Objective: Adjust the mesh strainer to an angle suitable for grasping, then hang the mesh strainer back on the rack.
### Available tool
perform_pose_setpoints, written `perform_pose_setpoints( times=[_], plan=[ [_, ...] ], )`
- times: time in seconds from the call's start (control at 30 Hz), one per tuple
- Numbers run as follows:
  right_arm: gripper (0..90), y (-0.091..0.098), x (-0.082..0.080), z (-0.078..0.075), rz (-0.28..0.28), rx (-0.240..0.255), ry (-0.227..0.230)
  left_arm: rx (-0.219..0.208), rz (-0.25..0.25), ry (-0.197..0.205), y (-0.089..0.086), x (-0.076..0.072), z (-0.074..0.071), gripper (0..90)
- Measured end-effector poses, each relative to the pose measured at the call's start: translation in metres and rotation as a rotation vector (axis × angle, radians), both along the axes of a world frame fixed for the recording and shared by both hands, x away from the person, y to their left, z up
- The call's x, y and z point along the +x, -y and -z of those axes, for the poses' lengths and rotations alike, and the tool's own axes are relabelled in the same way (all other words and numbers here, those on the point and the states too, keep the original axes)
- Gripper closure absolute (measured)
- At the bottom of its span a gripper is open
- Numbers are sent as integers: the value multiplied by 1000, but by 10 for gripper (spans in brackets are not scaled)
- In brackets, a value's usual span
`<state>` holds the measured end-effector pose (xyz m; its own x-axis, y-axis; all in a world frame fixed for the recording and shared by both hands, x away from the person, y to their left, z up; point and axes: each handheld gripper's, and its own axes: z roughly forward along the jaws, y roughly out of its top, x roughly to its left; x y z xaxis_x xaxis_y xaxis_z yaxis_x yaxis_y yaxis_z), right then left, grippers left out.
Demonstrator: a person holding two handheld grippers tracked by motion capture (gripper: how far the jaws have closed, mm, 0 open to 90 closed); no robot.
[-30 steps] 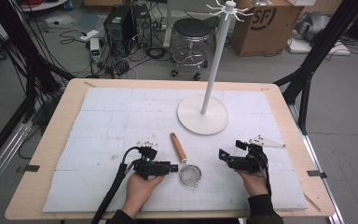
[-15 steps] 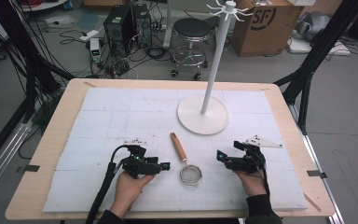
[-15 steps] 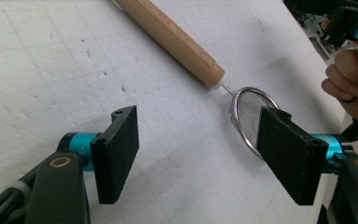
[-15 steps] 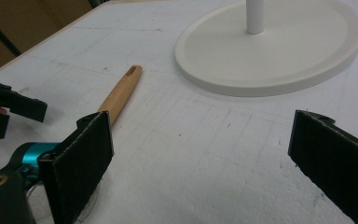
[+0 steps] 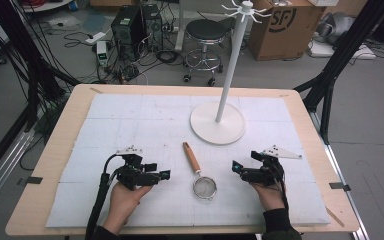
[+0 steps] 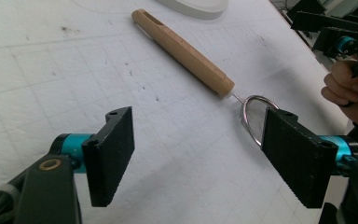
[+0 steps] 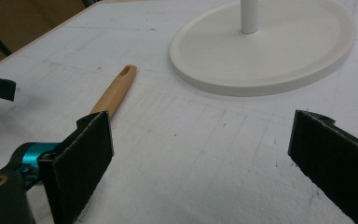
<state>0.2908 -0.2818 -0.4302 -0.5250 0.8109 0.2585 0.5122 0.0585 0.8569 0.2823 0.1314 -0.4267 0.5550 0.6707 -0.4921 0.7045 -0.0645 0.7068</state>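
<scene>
A small strainer (image 5: pixel 200 172) lies flat on the white mat (image 5: pixel 130 120), between the two grippers and touching neither — a pale wooden handle (image 6: pixel 182 50) with a slot cut near its far end, a thin wire neck, and a round metal ring holding fine mesh (image 5: pixel 204 188). The handle points away from the person toward the white stand (image 5: pixel 218 123), whose round base sits just beyond it; the mesh end lies nearer the person. Nothing sits in the mesh bowl. The left gripper (image 5: pixel 163 175) has just been opening its jaws, and they stand wide apart with only bare mat between them. The right gripper (image 5: pixel 235 167) is spread wide too — nothing held, its pads hanging over the mat near the stand's base.
</scene>
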Motion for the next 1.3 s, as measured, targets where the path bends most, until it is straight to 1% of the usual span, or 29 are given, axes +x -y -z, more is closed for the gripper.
perform_pose_setpoints(
  times=[0.07, 0.13, 0.33, 0.43, 0.53, 0.63, 0.7, 0.73, 0.8, 0.83, 0.87, 0.93, 1.03, 1.07, 1.17, 1.23, 1.3],
  plan=[
    [58, 1, 0, 0, 4, 4, 3, 12, -5, 13, -5, 0, -1, 231],
    [57, 1, 0, 0, 9, 6, 3, 13, -12, 23, -10, -1, -2, 184],
    [58, -1, 1, 1, 6, 1, -1, 8, -18, 74, -23, -8, -4, 176],
    [58, -1, 0, 0, 3, 20, -2, 5, -10, 97, -29, -15, -5, 171],
    [58, -1, -1, -2, -4, 47, 5, -12, -15, 116, -37, -21, -7, 166],
    [58, -4, 0, -2, -19, 47, -1, -23, -25, 141, -45, -23, -9, 163],
    [58, -5, 0, -3, -20, 52, -2, -25, -32, 154, -49, -23, -9, 154],
    [58, -4, 0, -4, -20, 57, 3, -30, -33, 168, -53, -23, -10, 148],
    [58, -4, -1, -7, -22, 81, 8, -42, -34, 195, -58, -23, -10, 137],
    [58, -4, -1, -8, -23, 87, 7, -51, -40, 212, -62, -23, -10, 137],
    [58, -5, -1, -8, -25, 88, 9, -50, -44, 219, -64, -23, -10, 137],
    [58, -7, -1, -9, -36, 84, 5, -48, -60, 223, -70, -21, -10, 137],
    [58, -12, 0, -11, -57, 83, 5, -77, -89, 215, -77, -19, -9, 129],
    [58, -14, 1, -12, -63, 82, 4, -80, -96, 220, -79, -18, -8, 129],
    [58, -19, 1, -16, -83, 76, -6, -59, -115, 228, -81, -17, -6, 124],
    [58, -22, 0, -18, -93, 79, -11, -62, -134, 230, -83, -16, -4, 120],
    [58, -24, 0, -22, -104, 84, -17, -81, -150, 234, -86, -15, -3, 96]
  ],
)
